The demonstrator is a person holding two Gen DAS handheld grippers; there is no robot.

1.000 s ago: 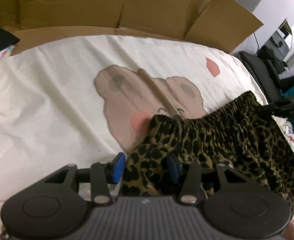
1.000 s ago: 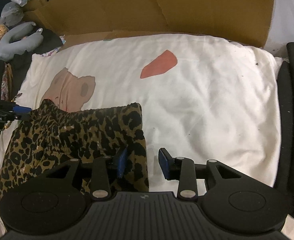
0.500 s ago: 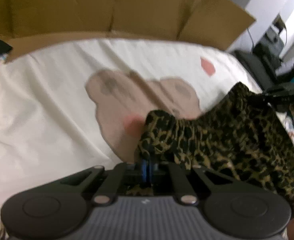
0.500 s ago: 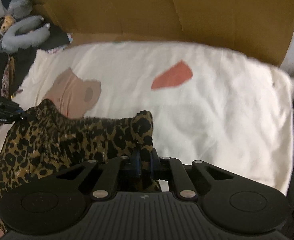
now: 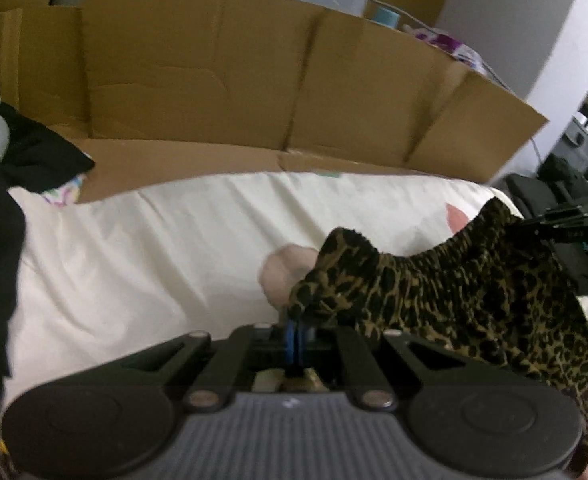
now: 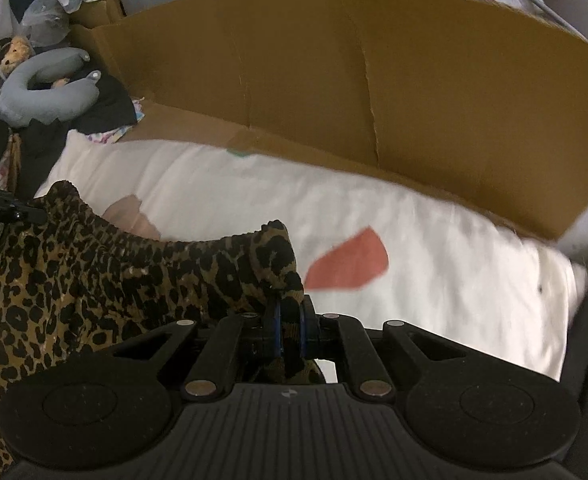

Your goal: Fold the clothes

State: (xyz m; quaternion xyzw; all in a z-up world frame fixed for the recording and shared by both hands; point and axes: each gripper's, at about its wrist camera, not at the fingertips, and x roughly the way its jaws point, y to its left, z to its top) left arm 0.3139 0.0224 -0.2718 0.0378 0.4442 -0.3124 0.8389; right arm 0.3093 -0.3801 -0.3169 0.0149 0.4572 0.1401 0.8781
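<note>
Leopard-print cloth with a stretchy gathered edge (image 5: 474,292) hangs in the air above the cream bed sheet with a bear picture (image 5: 153,248). In the left wrist view, the left tool (image 5: 295,330) sits at 6 o'clock. Its blue pads are pinched tight on one corner of the cloth. At 3 o'clock the other tool grips the far corner.

In the right wrist view, the right tool (image 6: 287,330) is squeezed almost closed, with a bunch of the leopard cloth (image 6: 113,280) between its pads. The cloth sags off toward 9 o'clock.

I think the step is lifting and spreading the cloth. Next it likely needs pulling flat and laying smooth on the bed. Brown cardboard walls (image 6: 354,80) stand at 12 o'clock.
</note>
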